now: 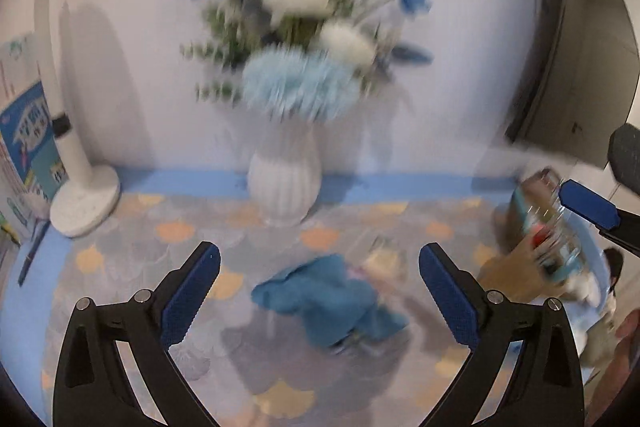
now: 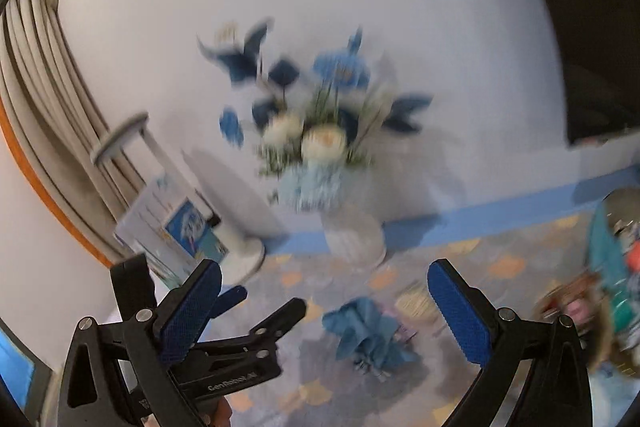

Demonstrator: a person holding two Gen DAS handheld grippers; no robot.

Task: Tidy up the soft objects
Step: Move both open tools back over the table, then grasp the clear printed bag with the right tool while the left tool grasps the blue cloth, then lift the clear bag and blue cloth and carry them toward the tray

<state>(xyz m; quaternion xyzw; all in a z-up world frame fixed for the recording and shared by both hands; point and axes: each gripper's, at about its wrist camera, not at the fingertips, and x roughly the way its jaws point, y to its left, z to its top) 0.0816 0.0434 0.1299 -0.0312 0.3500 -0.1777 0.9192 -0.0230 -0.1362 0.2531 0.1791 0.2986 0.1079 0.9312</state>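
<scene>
A crumpled blue cloth (image 1: 328,299) lies on the patterned table mat (image 1: 132,259), with a small pale item (image 1: 384,261) at its far right edge. My left gripper (image 1: 319,291) is open and empty, hovering just above the cloth with a finger on each side. In the right wrist view the same cloth (image 2: 366,333) lies ahead between the fingers of my right gripper (image 2: 324,311), which is open and empty and higher up. The left gripper (image 2: 264,315) shows at lower left there. Both views are motion-blurred.
A white ribbed vase (image 1: 284,179) of blue and white flowers stands at the back by the wall. A white lamp base (image 1: 82,203) and a printed box (image 1: 24,143) are at left. A container of colourful items (image 1: 540,227) is at right. A dark monitor (image 1: 580,39) stands at the far right.
</scene>
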